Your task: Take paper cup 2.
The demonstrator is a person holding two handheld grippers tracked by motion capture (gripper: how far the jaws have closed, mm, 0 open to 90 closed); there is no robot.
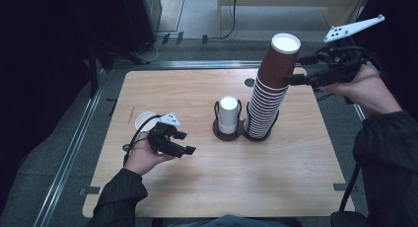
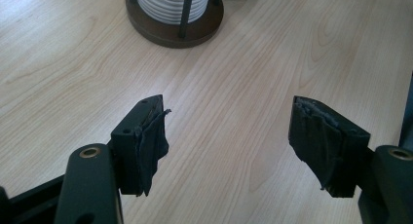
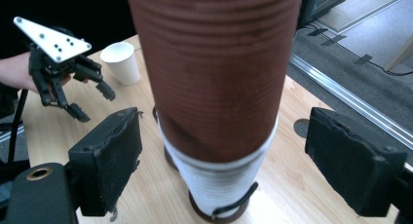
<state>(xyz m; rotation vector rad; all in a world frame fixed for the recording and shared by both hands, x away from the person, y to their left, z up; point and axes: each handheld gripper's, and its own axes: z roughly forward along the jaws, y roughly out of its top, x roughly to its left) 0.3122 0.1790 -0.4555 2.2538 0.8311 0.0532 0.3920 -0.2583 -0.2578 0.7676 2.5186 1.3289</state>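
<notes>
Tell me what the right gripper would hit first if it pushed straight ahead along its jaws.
Probably the top brown cup of the tall cup stack: it stands dead ahead between the right gripper's open jaws, neither pad touching. Exact depth is unclear.

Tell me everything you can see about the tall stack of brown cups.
The cup stack is many brown ribbed paper cups nested upside down, white rims showing as bands down its lower part and a white base on top. It stands in a dark holder with thin uprights, on the table, leaning right toward the right gripper. That gripper's open jaws flank the upper cups without touching.
</notes>
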